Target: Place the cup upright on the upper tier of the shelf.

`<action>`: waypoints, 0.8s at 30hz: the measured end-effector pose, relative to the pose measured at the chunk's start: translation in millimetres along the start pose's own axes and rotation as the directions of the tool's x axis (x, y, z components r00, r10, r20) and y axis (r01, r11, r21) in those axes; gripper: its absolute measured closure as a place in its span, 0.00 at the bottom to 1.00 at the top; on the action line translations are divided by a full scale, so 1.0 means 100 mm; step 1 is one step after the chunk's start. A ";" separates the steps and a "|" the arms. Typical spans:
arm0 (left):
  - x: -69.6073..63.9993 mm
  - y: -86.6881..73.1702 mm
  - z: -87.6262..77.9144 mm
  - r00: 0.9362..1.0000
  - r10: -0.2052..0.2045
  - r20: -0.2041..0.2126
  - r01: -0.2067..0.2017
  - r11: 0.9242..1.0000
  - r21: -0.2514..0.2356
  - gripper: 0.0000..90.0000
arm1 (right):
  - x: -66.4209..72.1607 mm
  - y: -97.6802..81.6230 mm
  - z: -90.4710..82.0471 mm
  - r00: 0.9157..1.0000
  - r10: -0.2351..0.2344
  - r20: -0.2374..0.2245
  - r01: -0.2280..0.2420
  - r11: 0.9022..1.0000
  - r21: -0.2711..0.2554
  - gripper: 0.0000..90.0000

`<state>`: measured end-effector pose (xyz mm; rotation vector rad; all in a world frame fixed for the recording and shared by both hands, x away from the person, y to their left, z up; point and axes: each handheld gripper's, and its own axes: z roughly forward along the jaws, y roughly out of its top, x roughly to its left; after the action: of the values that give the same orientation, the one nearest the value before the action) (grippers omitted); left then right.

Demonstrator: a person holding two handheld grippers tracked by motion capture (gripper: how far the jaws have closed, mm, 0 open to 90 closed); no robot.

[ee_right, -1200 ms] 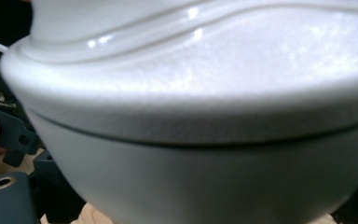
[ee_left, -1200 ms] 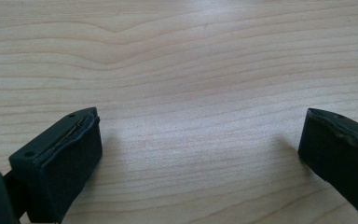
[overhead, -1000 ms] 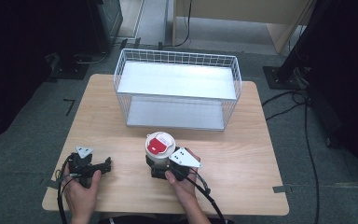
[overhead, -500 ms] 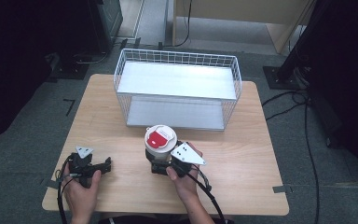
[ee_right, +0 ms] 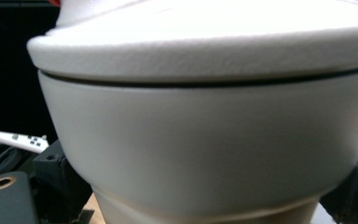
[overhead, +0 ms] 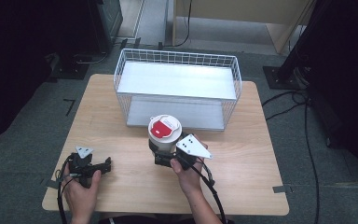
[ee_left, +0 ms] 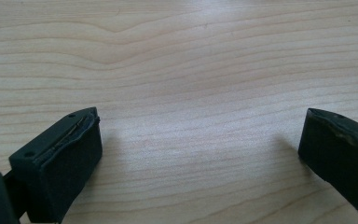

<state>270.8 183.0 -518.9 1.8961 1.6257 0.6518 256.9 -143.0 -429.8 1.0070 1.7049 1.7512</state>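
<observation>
High view: white lidded cup with red label [overhead: 164, 132] held upright by right gripper [overhead: 167, 156], just before white wire basket [overhead: 177, 88]; tipping judged possible if grip slips.
Left gripper view: left gripper [ee_left: 200, 149] jaws spread wide, nothing held, above light wooden table [ee_left: 191, 60].
Right gripper view: cup clamped low; jaw contact mostly hidden.

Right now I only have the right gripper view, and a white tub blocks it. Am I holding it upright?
Observer: Yes. The white cup stands upright in the right tool, red label on its lid.
Operator: What lies ahead of it?
Observer: A white wire basket at the table's far side, nothing in it.
Operator: And the left tool?
Observer: The left tool is open, low over bare wood near the table's front left corner.
</observation>
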 end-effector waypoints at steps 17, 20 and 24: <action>0.00 0.00 0.00 1.000 0.002 0.000 -0.002 1.000 0.003 0.00 | -0.17 0.37 0.01 0.998 -0.023 0.056 0.025 0.998 -0.051 0.09; 0.00 0.00 0.00 1.000 -0.001 0.000 0.001 1.000 0.001 0.00 | -0.18 0.40 0.02 0.998 -0.026 0.062 0.030 0.998 -0.060 0.09; 0.00 0.00 0.00 1.000 0.002 0.000 -0.002 1.000 0.003 0.00 | -0.21 0.50 0.02 0.997 -0.034 0.071 0.039 0.997 -0.071 0.09</action>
<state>270.7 183.2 -518.7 1.8997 1.6260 0.6505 278.4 -162.5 -384.2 0.9876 1.5961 1.7218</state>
